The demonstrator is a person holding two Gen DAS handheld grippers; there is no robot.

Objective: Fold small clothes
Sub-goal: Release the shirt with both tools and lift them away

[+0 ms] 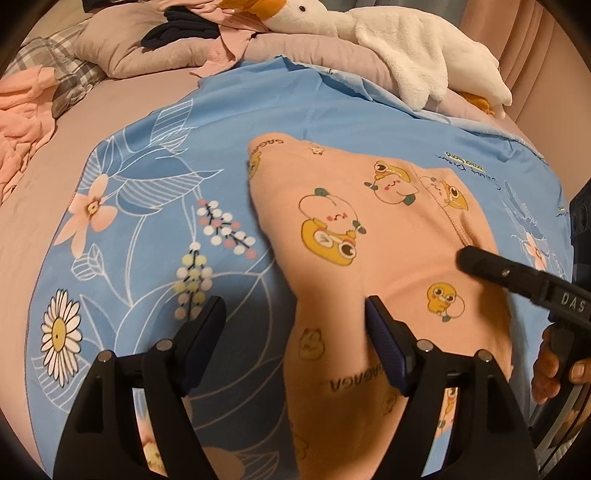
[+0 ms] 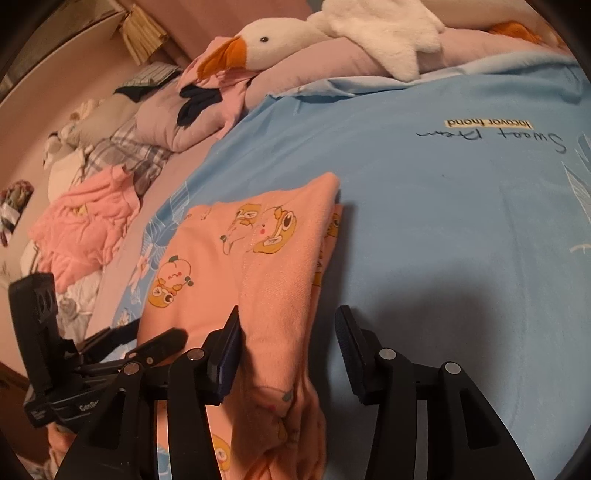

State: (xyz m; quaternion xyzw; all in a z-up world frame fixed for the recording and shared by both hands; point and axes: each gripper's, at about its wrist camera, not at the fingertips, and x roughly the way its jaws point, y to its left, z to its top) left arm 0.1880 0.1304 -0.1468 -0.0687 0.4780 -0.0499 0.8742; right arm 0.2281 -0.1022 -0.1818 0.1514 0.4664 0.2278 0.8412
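Both tongs, left tongs and right tongs, stand open, holding nothing, over the folded peach garment; next is probably regripping for another fold.

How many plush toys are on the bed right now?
1: a white goose plush lies along the pink pillows beyond the blue cover. Others may be hidden in the clutter further left.

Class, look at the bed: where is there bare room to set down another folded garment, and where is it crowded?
Free: blue sheet right of the peach garment, up to the plush goose; also the flowered stretch on its other side. Crowded: the bed's far side, with pink clothes and pillows.
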